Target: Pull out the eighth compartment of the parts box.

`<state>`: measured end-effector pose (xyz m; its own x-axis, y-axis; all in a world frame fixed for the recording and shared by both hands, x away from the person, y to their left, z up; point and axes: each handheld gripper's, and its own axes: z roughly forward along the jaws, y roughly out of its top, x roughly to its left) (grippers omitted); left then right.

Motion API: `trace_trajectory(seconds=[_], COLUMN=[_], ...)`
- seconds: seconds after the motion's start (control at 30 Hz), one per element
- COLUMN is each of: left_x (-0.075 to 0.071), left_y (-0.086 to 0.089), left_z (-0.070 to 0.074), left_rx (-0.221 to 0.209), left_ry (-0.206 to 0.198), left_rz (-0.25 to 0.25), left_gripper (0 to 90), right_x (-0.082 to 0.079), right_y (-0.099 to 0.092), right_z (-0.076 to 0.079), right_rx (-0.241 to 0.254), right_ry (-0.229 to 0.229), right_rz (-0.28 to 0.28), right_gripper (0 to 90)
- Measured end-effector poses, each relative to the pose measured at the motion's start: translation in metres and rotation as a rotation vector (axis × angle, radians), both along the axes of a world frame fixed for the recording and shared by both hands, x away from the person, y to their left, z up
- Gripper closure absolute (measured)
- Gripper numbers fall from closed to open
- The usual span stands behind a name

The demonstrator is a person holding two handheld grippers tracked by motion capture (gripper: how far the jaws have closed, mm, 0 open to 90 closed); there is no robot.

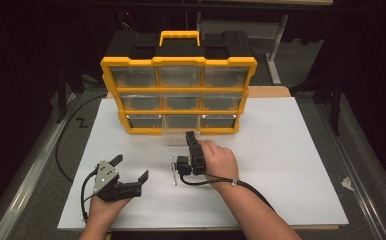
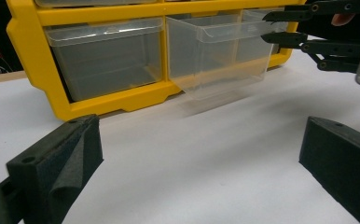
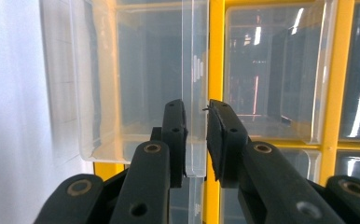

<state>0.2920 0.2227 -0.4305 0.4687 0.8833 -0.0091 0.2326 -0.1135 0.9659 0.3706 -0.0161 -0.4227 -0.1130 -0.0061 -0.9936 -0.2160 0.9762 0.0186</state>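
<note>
While right gripper (image 3: 197, 140) clamps its front lip, clear plastic drawer (image 2: 218, 56) sticks partway out of yellow organizer (image 1: 178, 92), bottom row, middle slot; empty, see-through. Left gripper (image 1: 131, 170) rests on table (image 1: 291, 165), jaws spread, empty.

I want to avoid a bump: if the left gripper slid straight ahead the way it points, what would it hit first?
Probably the pulled-out clear drawer of the yellow cabinet; the white table before it looks free, though depth is hard to judge.
</note>
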Motion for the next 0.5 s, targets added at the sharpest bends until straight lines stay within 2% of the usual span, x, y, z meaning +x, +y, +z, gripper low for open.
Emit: trace_trajectory(seconds=[0.5], left_x=[-0.001], left_y=[0.000], left_z=[0.000], left_rx=[0.000], left_ry=[-0.004], left_rz=[0.003], left_gripper=[0.3], right_x=[-0.014], right_y=[-0.001], right_z=[-0.001], right_rx=[0.000], right_ry=[0.006], right_rz=[0.020], right_gripper=[79.0])
